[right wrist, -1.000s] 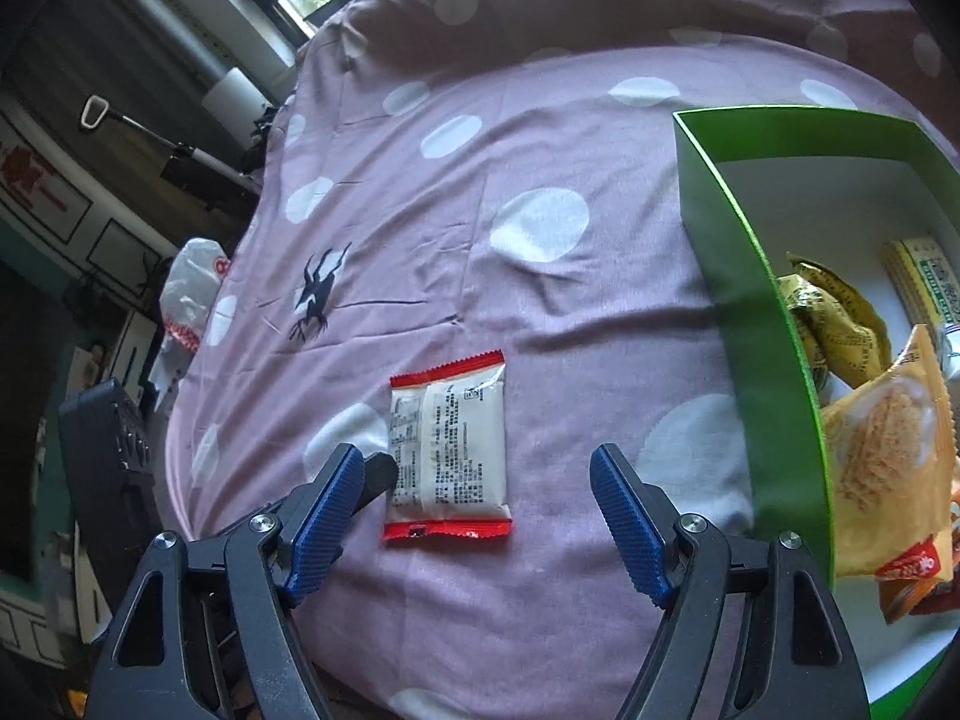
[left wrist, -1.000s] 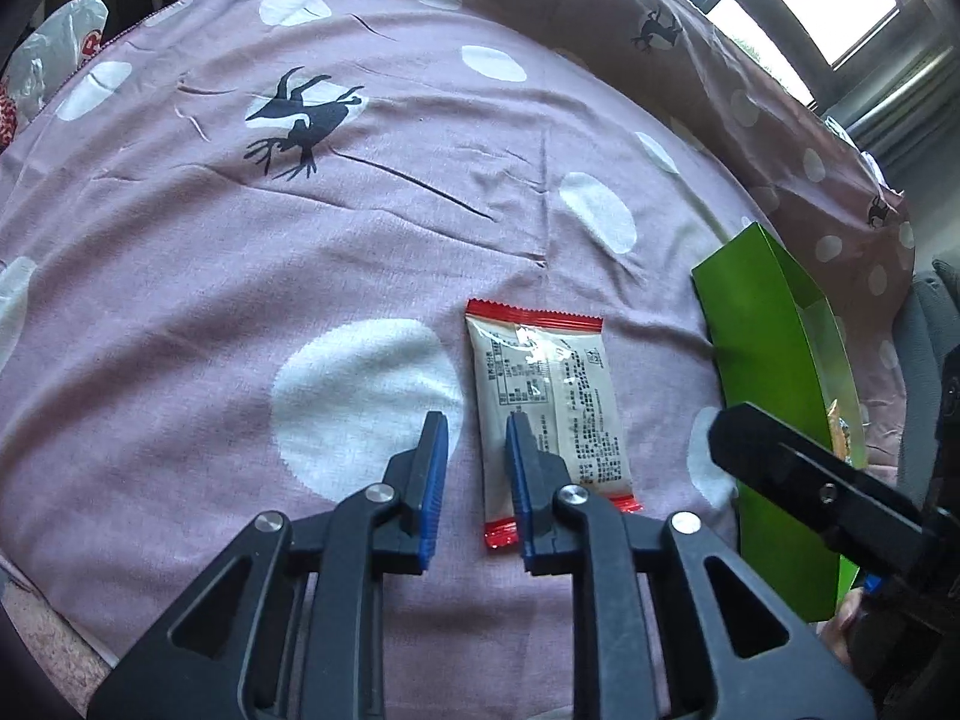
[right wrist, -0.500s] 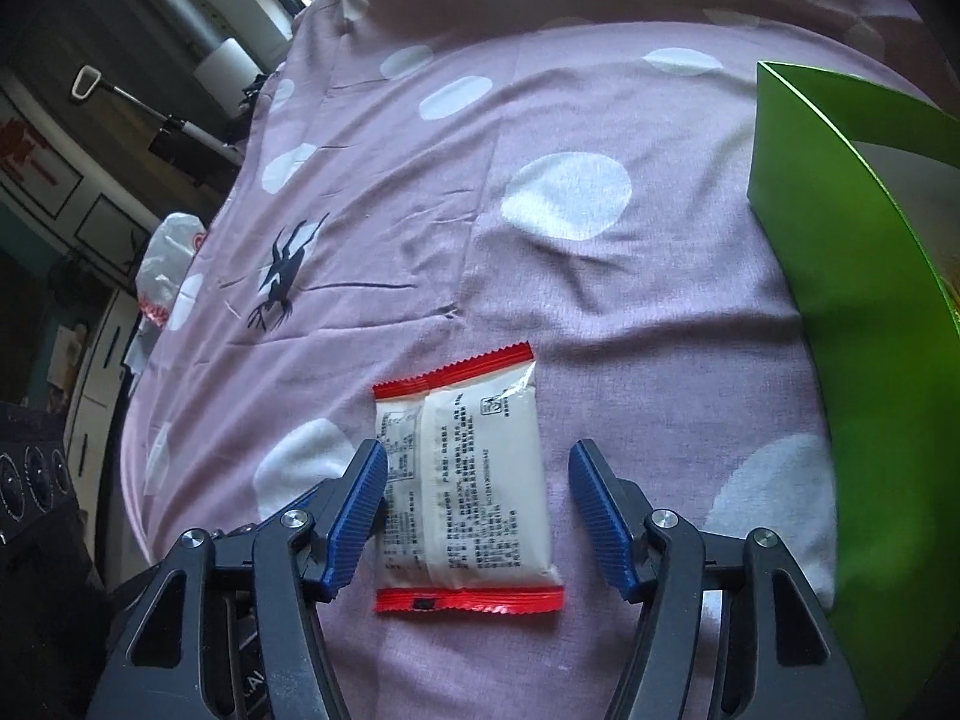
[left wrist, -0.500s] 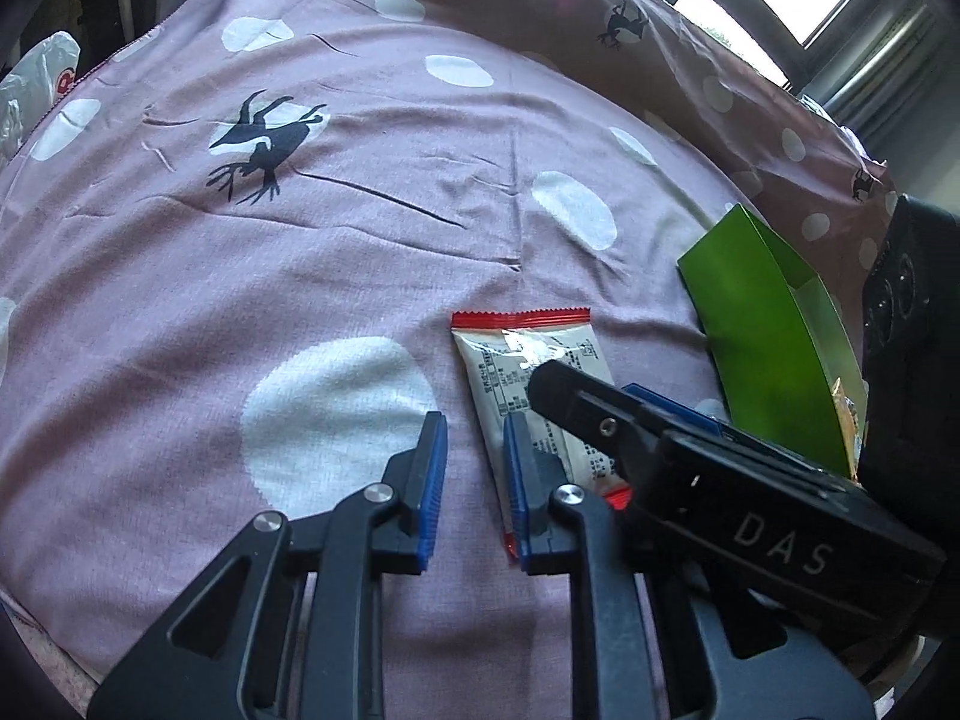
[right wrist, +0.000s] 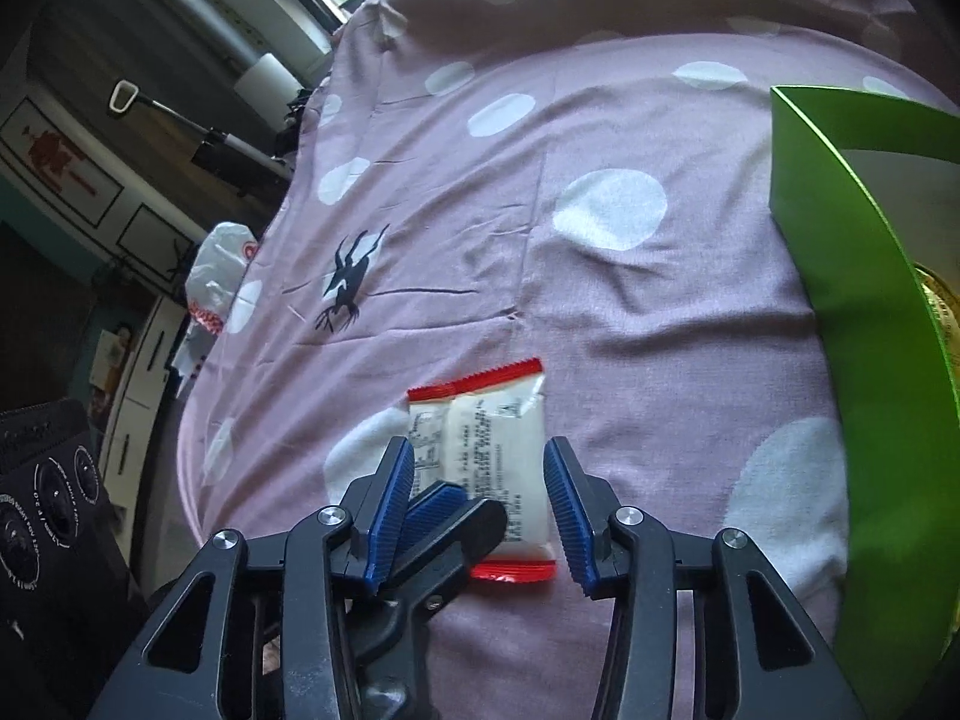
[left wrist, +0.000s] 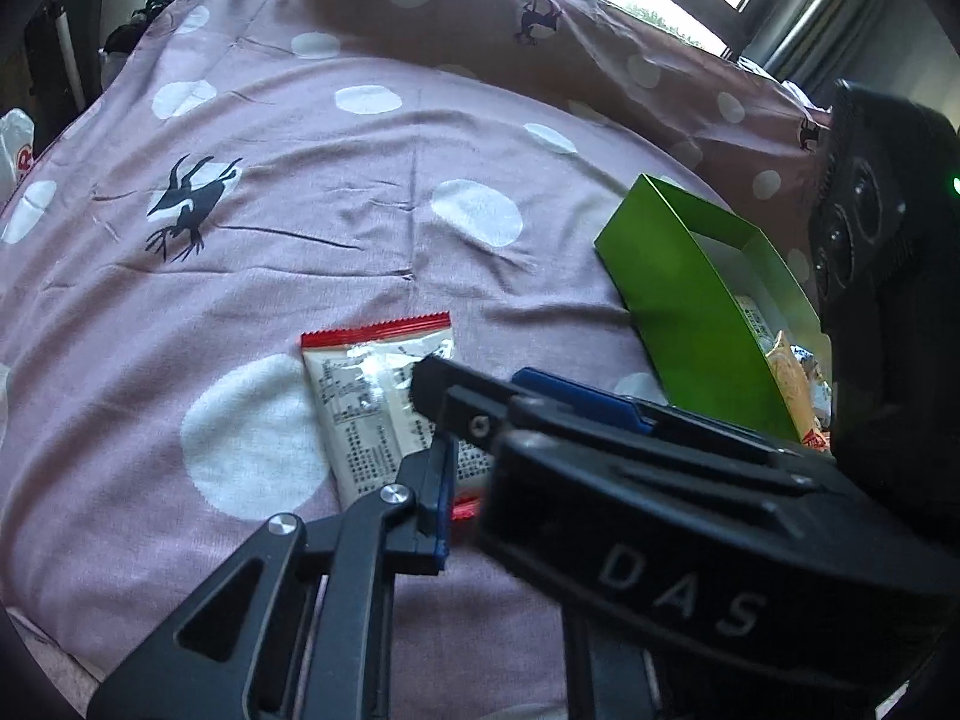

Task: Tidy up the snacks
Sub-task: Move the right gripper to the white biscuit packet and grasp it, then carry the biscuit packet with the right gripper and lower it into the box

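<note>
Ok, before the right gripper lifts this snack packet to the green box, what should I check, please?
1. Snack packet lies between right gripper's closing jaws: ok.
2. Both pads free to press the packet: not ok, the shut left gripper's tip sits between one pad and the packet.
3. Left gripper holds the packet: cannot tell.
4. Green box open on top: ok.
5. Cloth between packet and box bare: ok.
</note>
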